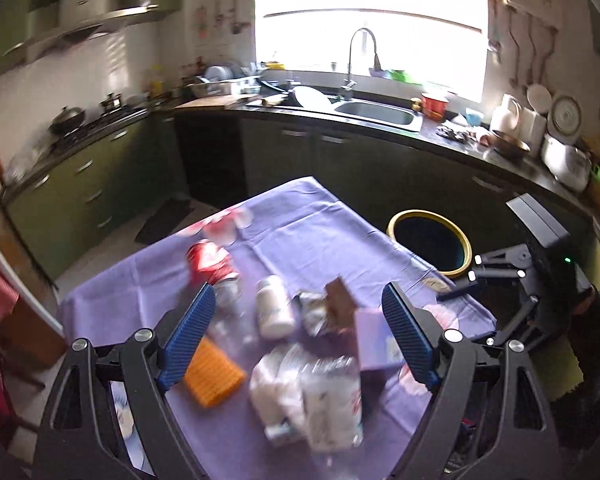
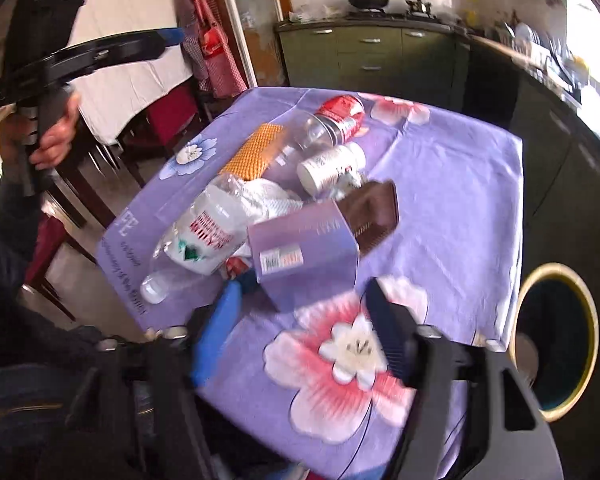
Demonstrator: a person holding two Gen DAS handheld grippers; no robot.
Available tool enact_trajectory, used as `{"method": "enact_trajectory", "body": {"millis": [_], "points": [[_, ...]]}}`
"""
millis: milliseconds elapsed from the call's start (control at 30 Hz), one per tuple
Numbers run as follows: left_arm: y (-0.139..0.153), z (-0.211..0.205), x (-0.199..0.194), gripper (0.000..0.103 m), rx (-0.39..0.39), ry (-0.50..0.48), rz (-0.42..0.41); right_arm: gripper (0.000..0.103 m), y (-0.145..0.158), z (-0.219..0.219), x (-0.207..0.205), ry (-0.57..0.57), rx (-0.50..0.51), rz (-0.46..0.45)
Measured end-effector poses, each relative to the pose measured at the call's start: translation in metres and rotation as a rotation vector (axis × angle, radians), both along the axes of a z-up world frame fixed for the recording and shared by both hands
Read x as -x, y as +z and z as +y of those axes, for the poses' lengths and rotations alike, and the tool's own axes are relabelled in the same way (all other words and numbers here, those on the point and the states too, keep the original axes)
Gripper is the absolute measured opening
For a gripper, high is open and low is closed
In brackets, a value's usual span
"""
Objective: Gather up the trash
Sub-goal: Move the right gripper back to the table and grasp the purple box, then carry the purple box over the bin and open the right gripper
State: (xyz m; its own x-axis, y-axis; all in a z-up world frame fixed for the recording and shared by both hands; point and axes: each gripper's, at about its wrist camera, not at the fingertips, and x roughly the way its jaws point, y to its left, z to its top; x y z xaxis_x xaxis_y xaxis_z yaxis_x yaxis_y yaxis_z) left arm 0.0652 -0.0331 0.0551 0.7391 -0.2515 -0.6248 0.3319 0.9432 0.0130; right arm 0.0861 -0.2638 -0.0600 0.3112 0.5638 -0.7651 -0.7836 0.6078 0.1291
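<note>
Trash lies on a table with a purple flowered cloth (image 1: 308,220) (image 2: 452,184): a crushed red can (image 1: 208,260) (image 2: 340,110), a white pill bottle (image 1: 274,308) (image 2: 330,166), a crumpled clear plastic bottle (image 1: 328,396) (image 2: 204,232), an orange waffle-textured piece (image 1: 214,376) (image 2: 256,152), a purple box (image 1: 374,340) (image 2: 304,248) and a brown wrapper (image 1: 338,298) (image 2: 374,212). My left gripper (image 1: 298,332) is open and empty above the pile. My right gripper (image 2: 304,328) is open and empty, just short of the purple box. A yellow-rimmed bin (image 1: 430,242) (image 2: 556,340) stands beside the table.
Dark green kitchen cabinets and a counter with a sink (image 1: 376,114) run behind the table. A stove with pots (image 1: 84,120) is at the left. Dark wooden chairs (image 2: 84,168) and a white-clothed table stand beyond the table's other side.
</note>
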Motion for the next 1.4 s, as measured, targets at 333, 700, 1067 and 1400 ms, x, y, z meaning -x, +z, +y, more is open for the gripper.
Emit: {"method": "enact_trajectory", "body": {"millis": [333,700,1067,1400], "points": [[-0.023,0.031,0.038,0.083,0.043,0.038,0.024,0.091,-0.036,0.044,-0.024,0.111,0.106,-0.07],[-0.032,0.026,0.037,0.083,0.026,0.033,0.044,0.078,-0.067,0.06,-0.046,0.156,0.116,-0.005],[-0.037,0.014,0.033,0.083,0.029,-0.008,0.055,0.076,-0.052,0.031,-0.034,0.086,0.058,0.017],[-0.045,0.002,0.026,0.086,0.063,-0.048,0.059,0.077,0.006,-0.126,-0.078,-0.469,-0.03,-0.049]]}}
